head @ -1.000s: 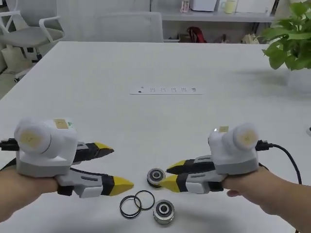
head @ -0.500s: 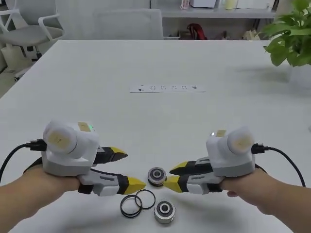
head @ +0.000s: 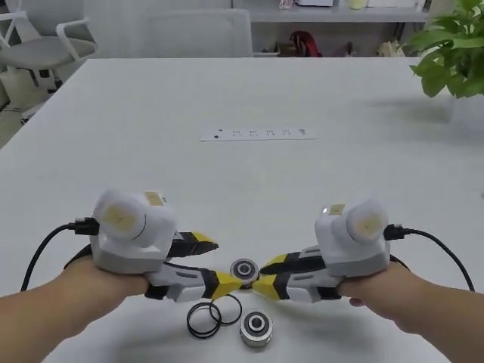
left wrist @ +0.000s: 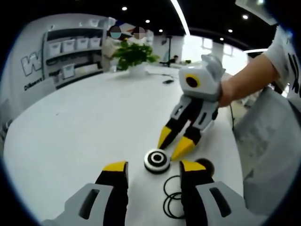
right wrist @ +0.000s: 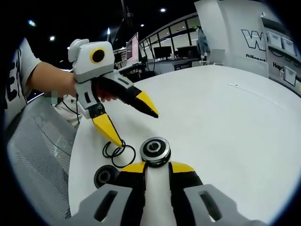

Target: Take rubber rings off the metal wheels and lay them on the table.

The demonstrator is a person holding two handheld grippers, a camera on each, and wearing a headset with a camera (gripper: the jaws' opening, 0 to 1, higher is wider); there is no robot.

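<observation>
Left gripper, right gripper flank wheel; rings near

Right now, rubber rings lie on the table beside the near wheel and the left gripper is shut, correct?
No: the left gripper is open. The left gripper view shows its jaws spread apart, with the far wheel just ahead. The part about the rings holds.

Left gripper agape, right gripper narrowly parted
</observation>
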